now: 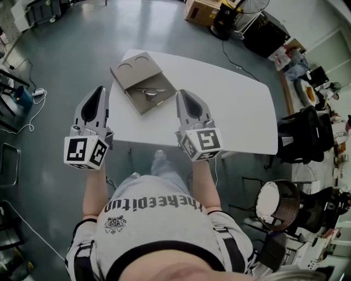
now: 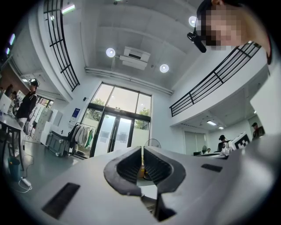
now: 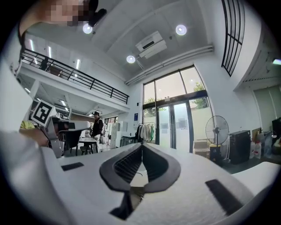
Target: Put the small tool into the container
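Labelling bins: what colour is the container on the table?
Grey-brown container, best seen in the head view.

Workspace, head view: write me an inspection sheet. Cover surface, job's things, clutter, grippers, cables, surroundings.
Surface: white table, mostly bare.
Job's things: grey-brown container on the table's far left; small metal tool lies in it, near two round recesses.
Clutter: nothing seen on the table.
Grippers: left gripper and right gripper held up at the near edge, fingers together, nothing between them.
Cables: white cable on the floor at left; dark cable beyond the table.
Surroundings: grey floor, chair, cardboard boxes, crowded desks at right.
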